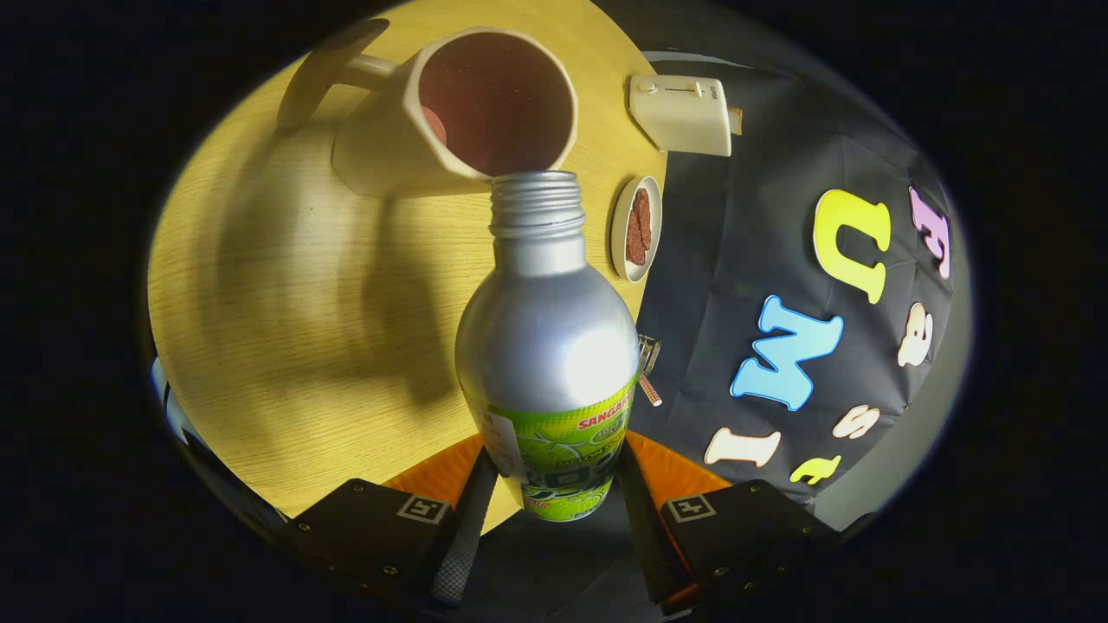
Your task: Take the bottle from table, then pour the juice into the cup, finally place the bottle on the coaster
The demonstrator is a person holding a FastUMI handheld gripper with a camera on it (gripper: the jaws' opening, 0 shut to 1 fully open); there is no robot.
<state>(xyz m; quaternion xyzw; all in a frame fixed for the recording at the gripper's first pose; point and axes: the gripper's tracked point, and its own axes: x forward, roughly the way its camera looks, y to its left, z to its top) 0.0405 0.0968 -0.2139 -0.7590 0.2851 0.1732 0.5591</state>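
The gripper (554, 484) clamps the bottle (547, 346) by its labelled base, both fingers pressing, with the open neck tipped at the near rim of the cup (459, 112). Since the mouth sits right at that rim, juice could spill onto the table (286, 329) if the bottle drifts back from the cup

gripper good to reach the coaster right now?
Probably not yet. The gripper is shut on the bottle, tilted with its mouth at the cup. The orange coaster lies under the fingers, nothing on it; the bottle needs righting first.
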